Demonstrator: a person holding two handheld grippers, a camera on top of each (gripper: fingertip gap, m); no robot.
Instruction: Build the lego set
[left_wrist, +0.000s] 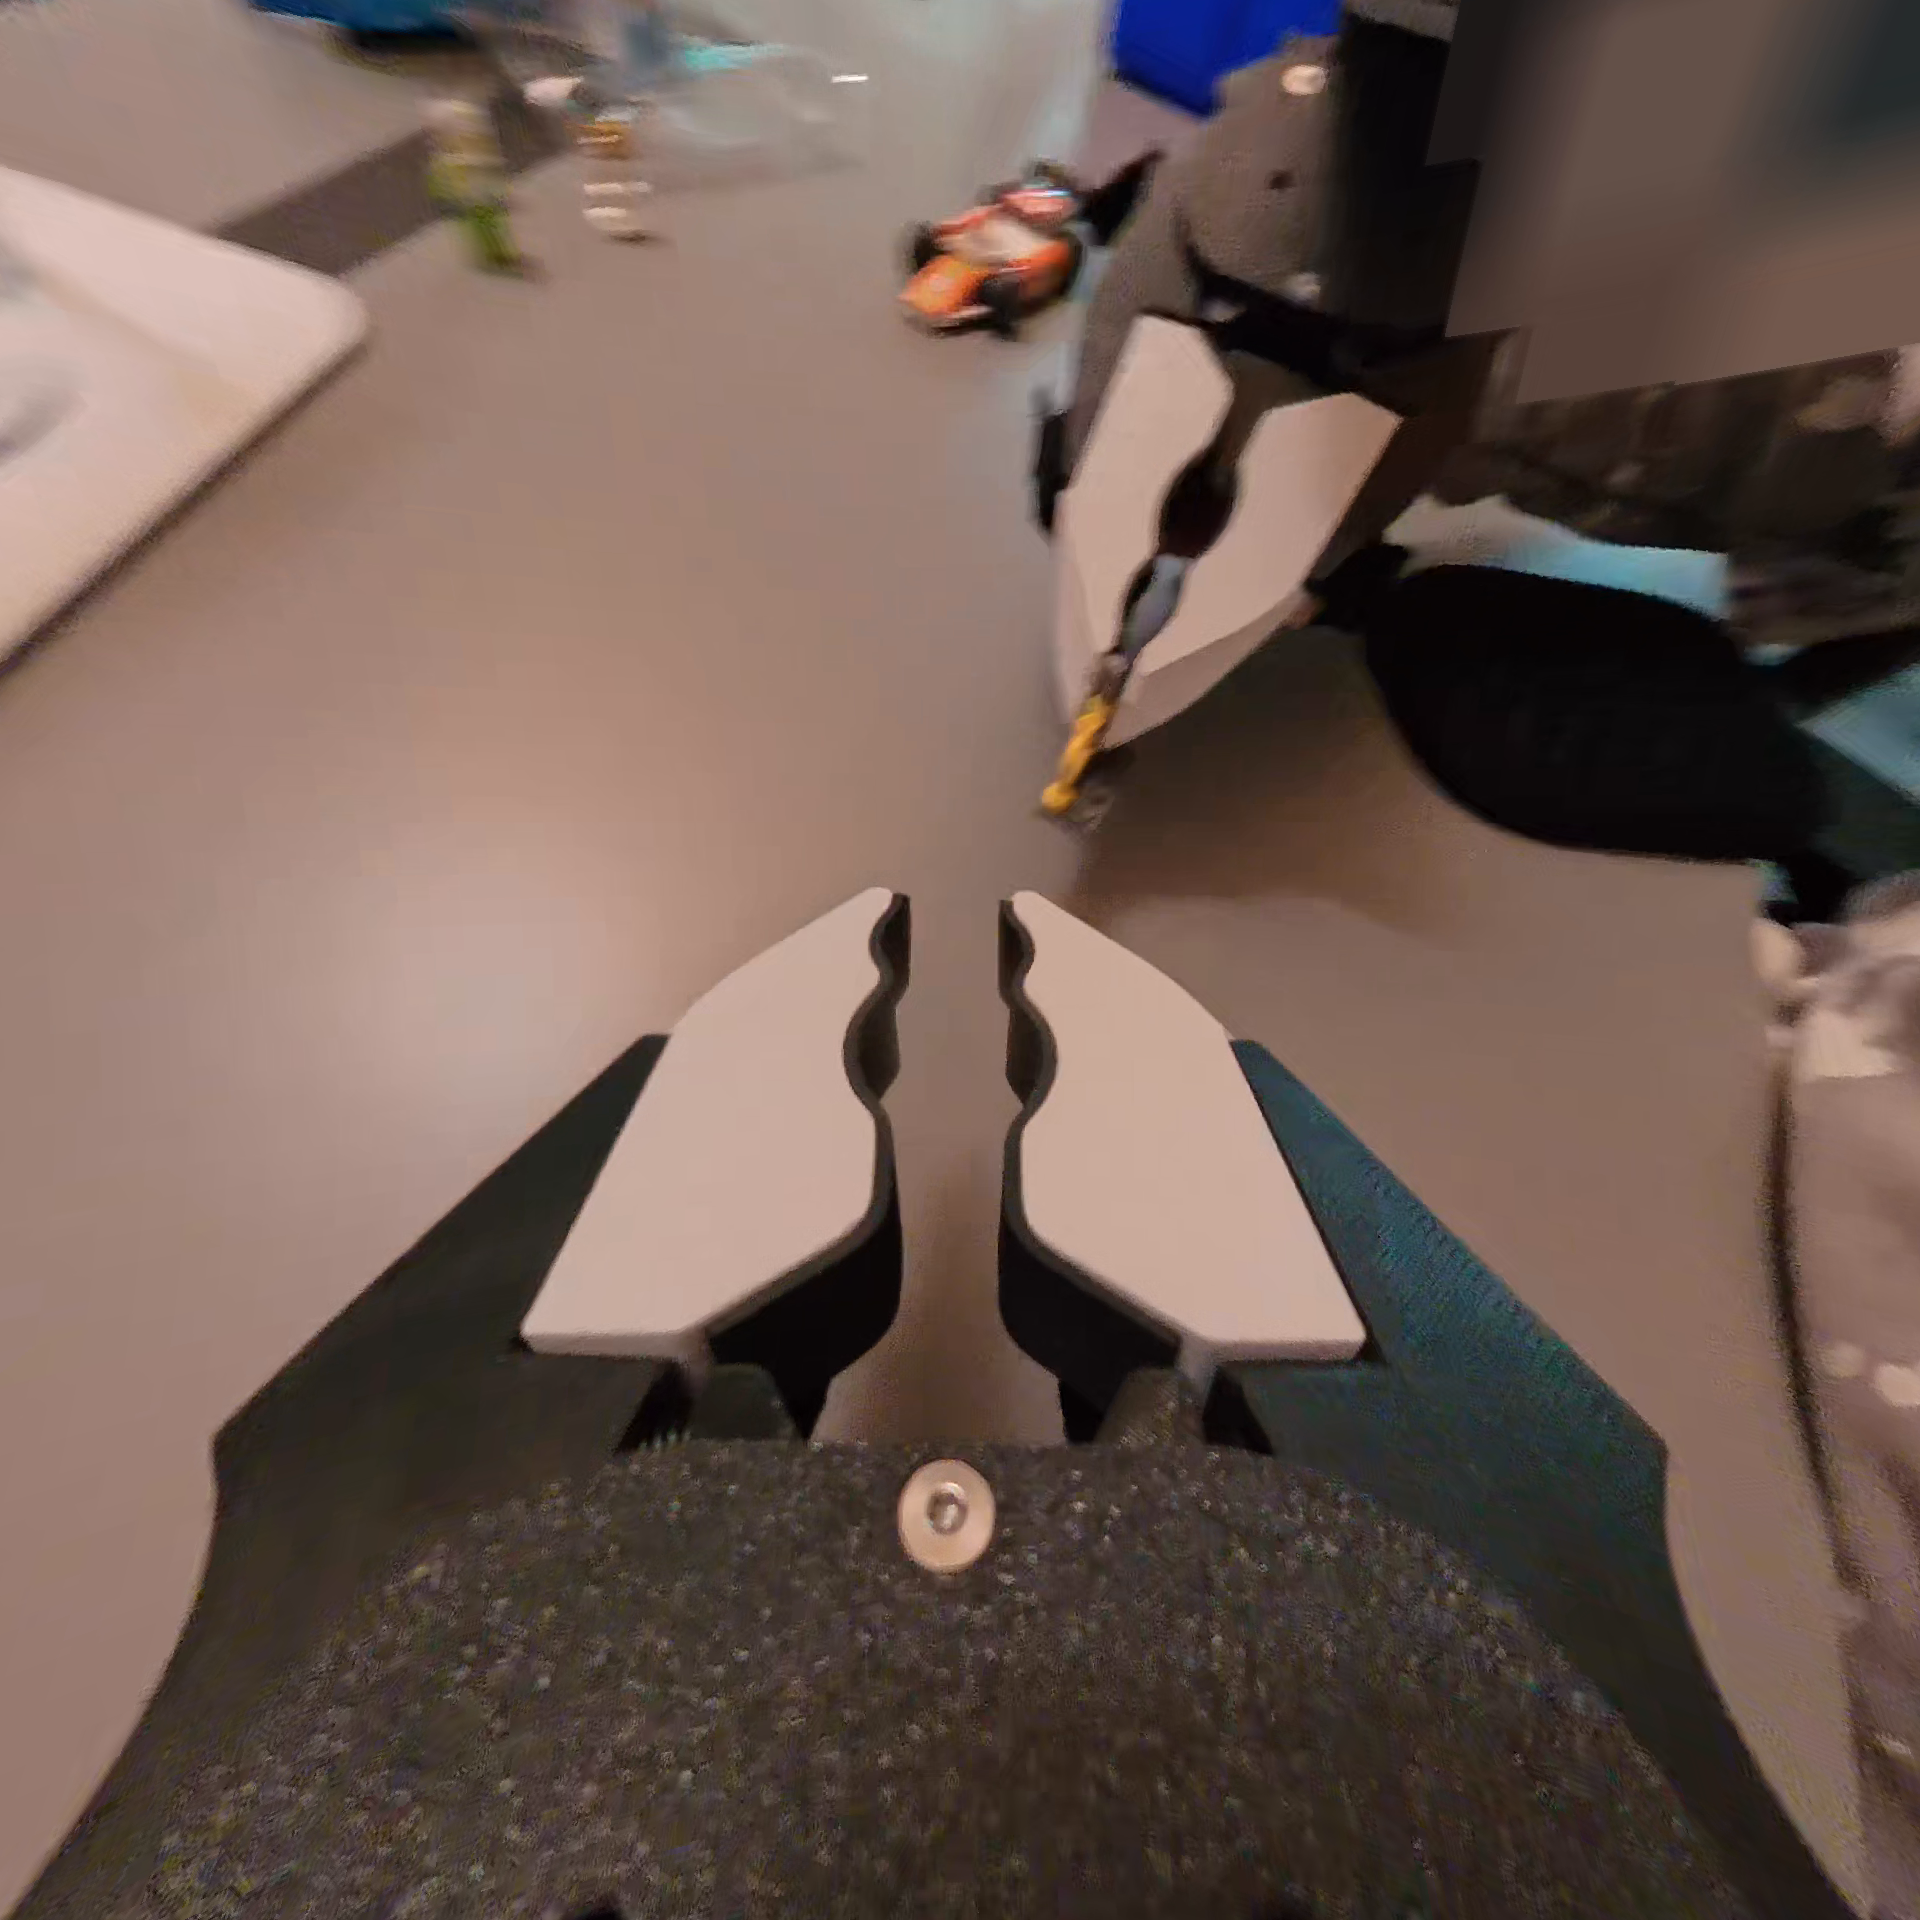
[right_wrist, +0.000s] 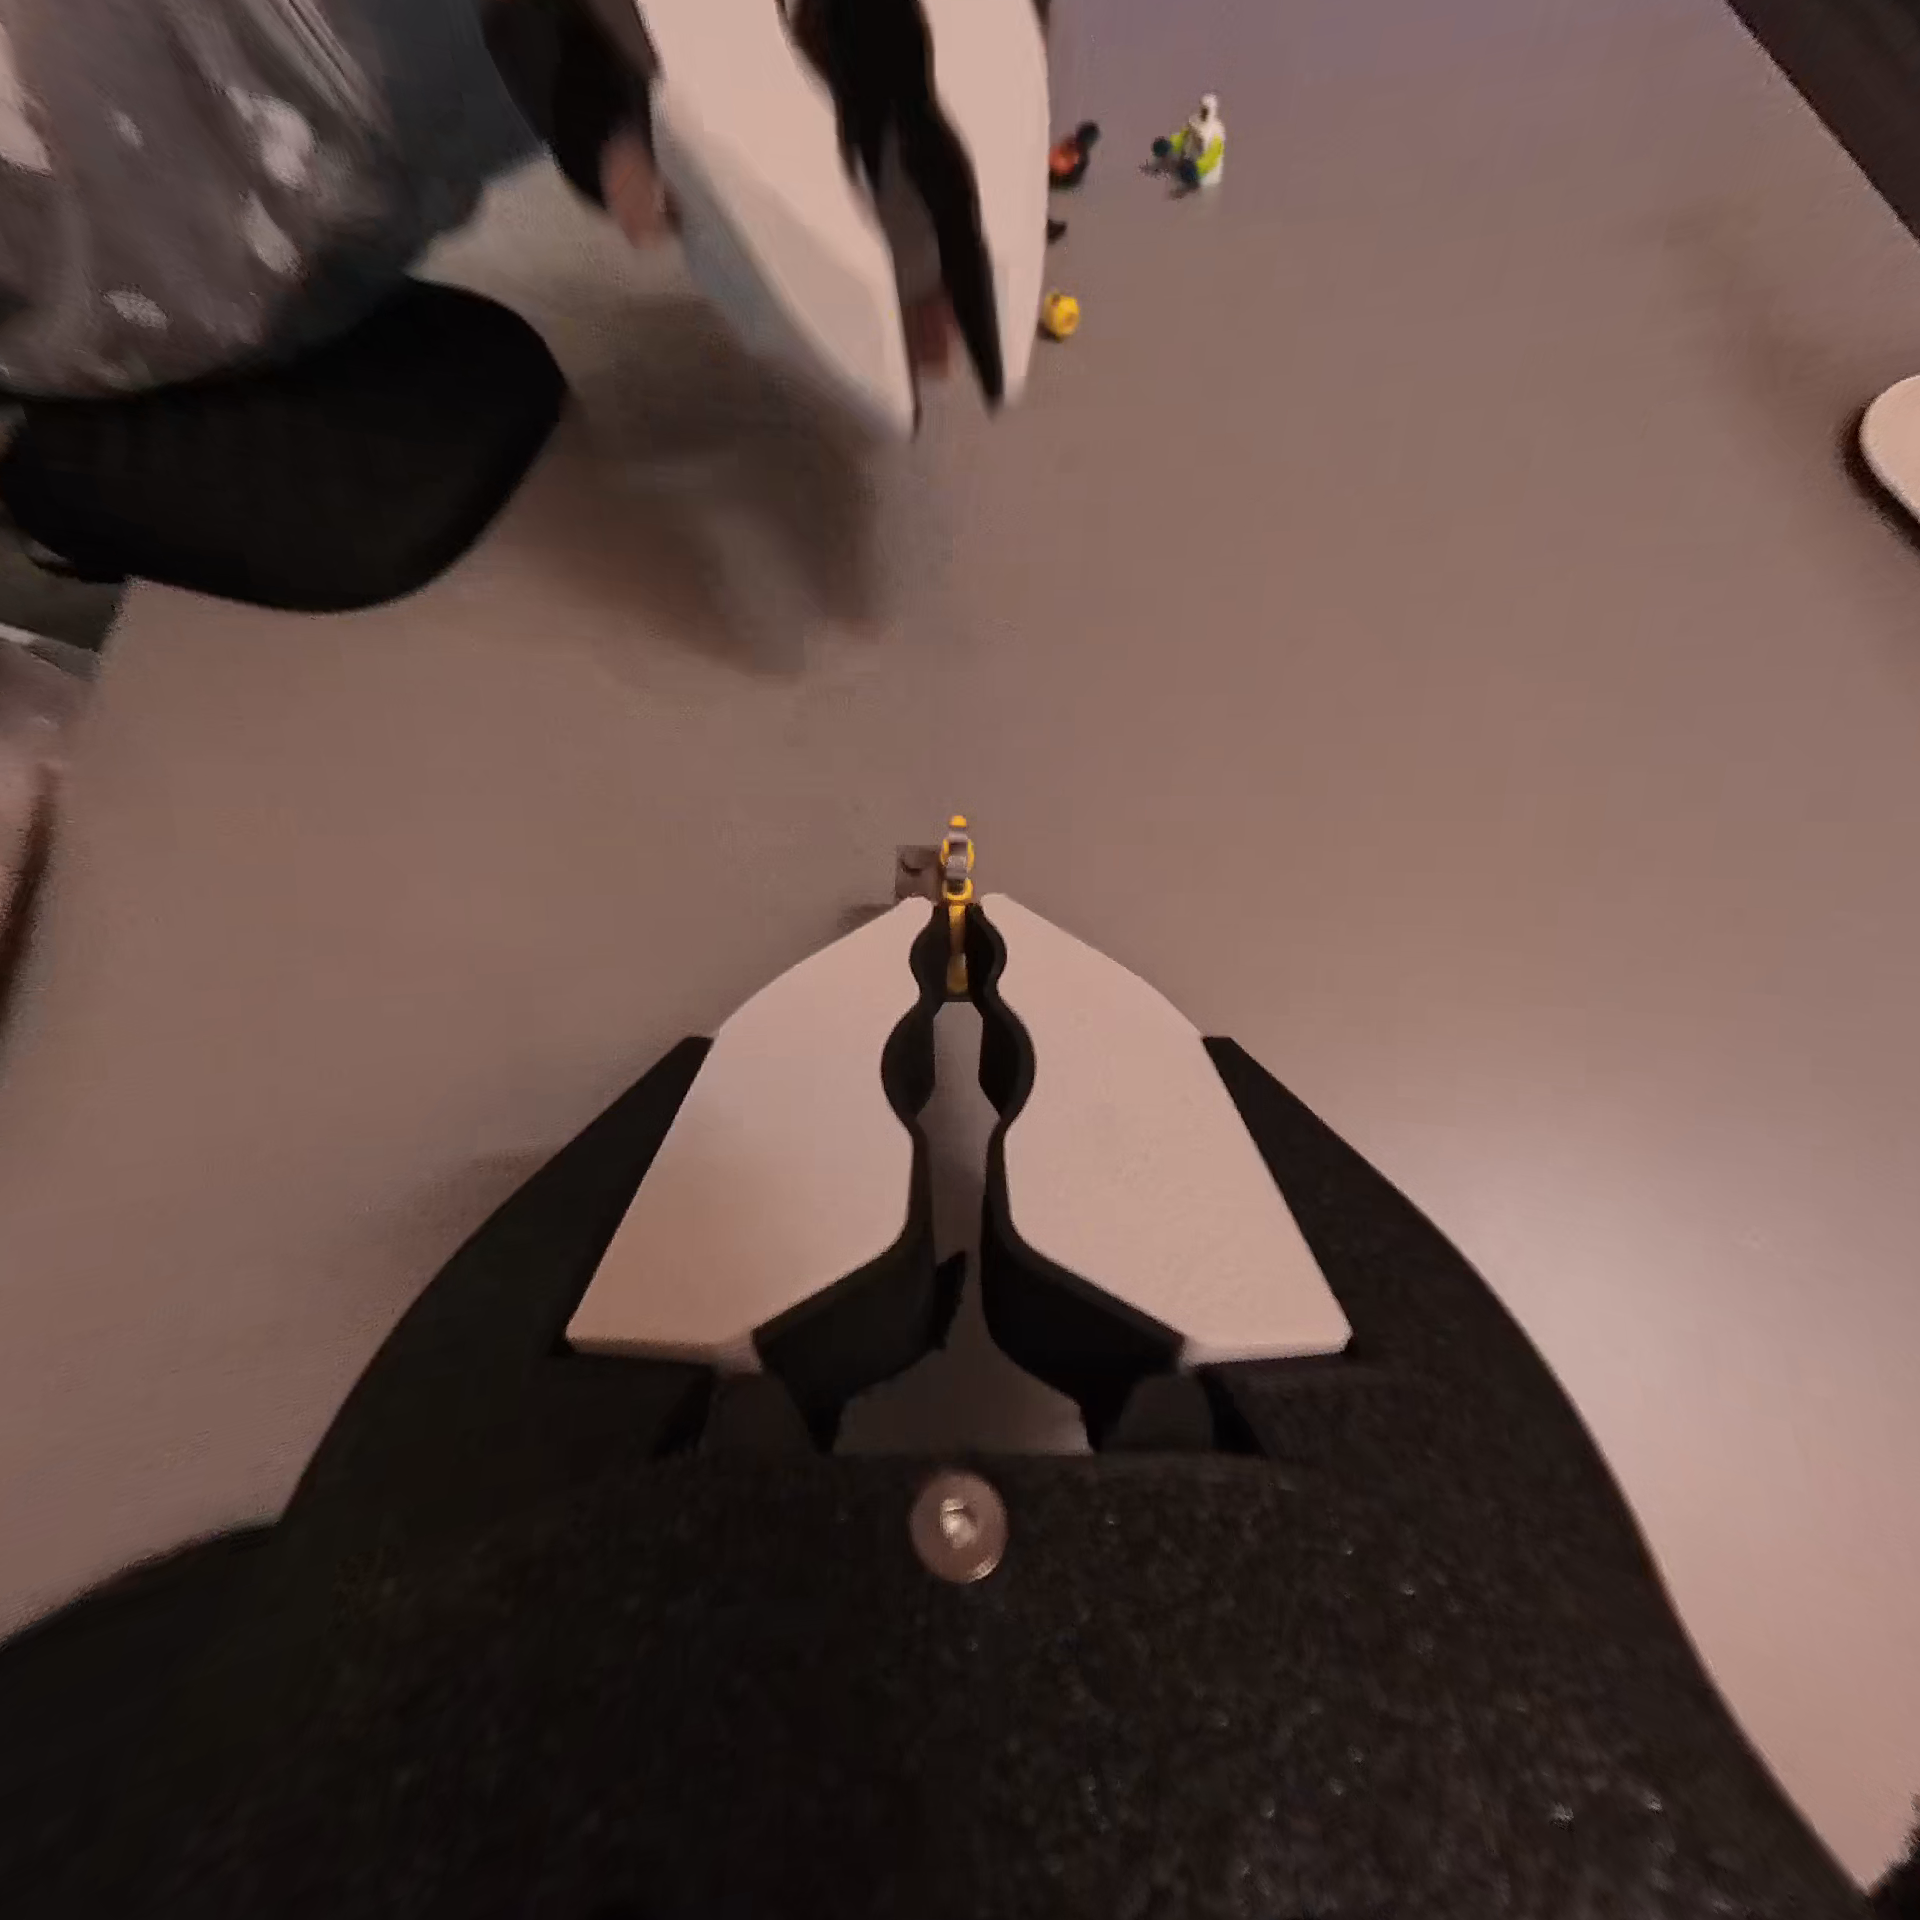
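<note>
My right gripper (right_wrist: 958, 906) is shut on a thin yellow and grey lego piece (right_wrist: 956, 868) that sticks out past its tips just above the table. The same gripper (left_wrist: 1107, 717) shows in the left wrist view, tilted down, with the yellow piece (left_wrist: 1075, 764) at its tips near the table. My left gripper (left_wrist: 953, 902) is open and empty, low over the bare grey table, short of the piece. It shows blurred at the top of the right wrist view (right_wrist: 951, 405).
An orange lego car (left_wrist: 987, 260) and a green and white lego figure (left_wrist: 483, 203) stand farther back. The figure (right_wrist: 1195, 145) and a small yellow piece (right_wrist: 1060, 314) also show in the right wrist view. A white tray (left_wrist: 156, 384) lies at the left. A person's dark sleeve (left_wrist: 1579, 707) rests at the right. There is about 9 cm between the tips of the two grippers.
</note>
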